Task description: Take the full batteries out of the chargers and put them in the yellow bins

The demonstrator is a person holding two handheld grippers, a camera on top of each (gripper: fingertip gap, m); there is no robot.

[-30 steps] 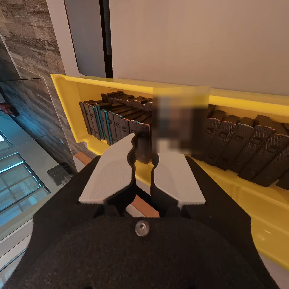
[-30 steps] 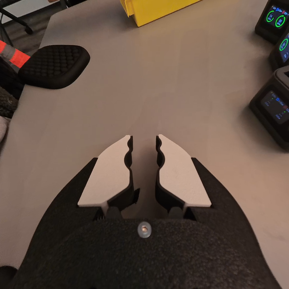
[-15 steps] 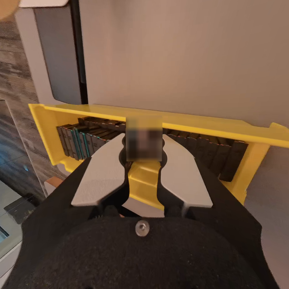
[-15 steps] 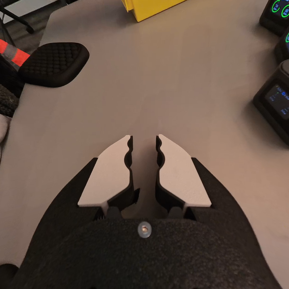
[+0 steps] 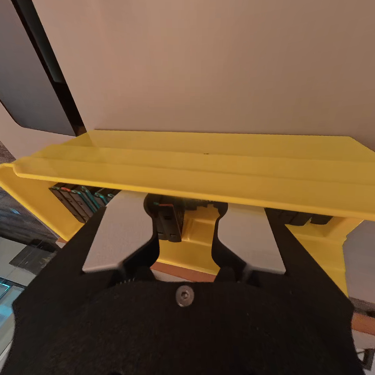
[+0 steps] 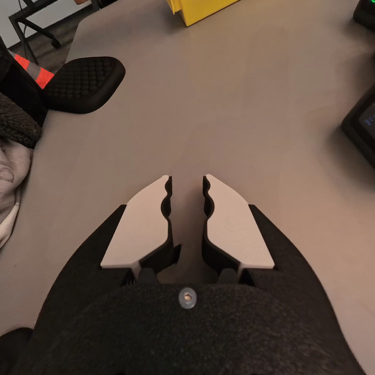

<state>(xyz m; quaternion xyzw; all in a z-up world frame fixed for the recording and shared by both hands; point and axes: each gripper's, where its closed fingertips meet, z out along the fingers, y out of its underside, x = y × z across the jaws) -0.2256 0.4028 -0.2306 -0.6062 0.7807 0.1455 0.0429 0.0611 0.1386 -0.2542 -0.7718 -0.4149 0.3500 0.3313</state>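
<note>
The left gripper (image 5: 185, 203) is open wide, its tips inside the long yellow bin (image 5: 203, 172). A black battery (image 5: 169, 221) stands in the bin between the fingers, close to the left finger (image 5: 125, 233) and well apart from the right one. Rows of black batteries (image 5: 79, 205) fill the bin on both sides; its near rim hides most of them. The right gripper (image 6: 187, 178) is open with a narrow gap and empty, over the bare grey table (image 6: 223, 101). A black charger (image 6: 363, 125) with a lit screen stands at the right edge.
A corner of a yellow bin (image 6: 198, 10) shows at the top of the right wrist view, with another charger (image 6: 365, 14) at the top right. A black padded chair armrest (image 6: 85, 85) overlaps the table's left edge. A pale wall rises behind the bin. My right fingertips sit around 40 cm from my left ones. My left tips are about 35 cm from the black charger (image 6: 363, 125), my right tips only 12 cm.
The left gripper moved down into the bin and its fingers spread wide, letting go of the battery. The right gripper drifted slightly left, and the chargers slid towards the frame's edge.
</note>
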